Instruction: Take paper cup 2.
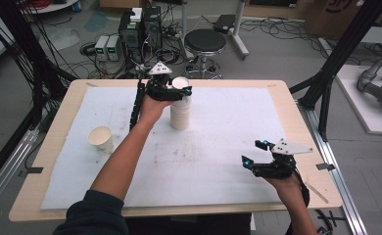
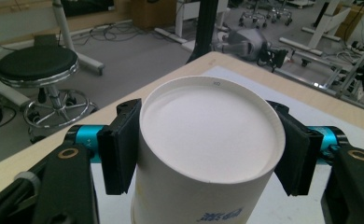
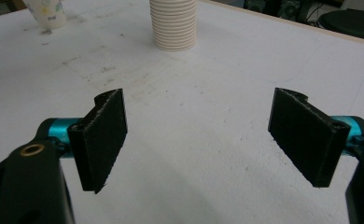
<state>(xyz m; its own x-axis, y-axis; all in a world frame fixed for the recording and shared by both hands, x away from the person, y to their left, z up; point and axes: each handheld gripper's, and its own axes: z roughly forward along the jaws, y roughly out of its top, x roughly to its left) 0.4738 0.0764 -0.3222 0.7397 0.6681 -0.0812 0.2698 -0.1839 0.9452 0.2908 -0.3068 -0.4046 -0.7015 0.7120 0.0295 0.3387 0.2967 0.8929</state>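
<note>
A lone paper cup [image 1: 101, 139] stands upright at the table's left. At far centre the left gripper [image 1: 178, 91] clamps the top cup [image 2: 208, 154] of the upside-down stack [image 1: 180, 113] — next, probably a straight lift to free it. Near right, the right gripper [image 1: 254, 152] hangs wide open — empty.

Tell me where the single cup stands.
In the high view the single cup stands upright on the white mat's left side, apart from the cup stack to its right.

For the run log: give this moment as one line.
left gripper: shut on top cup of stack | right gripper: open, over mat | lone cup: upright, left
</note>
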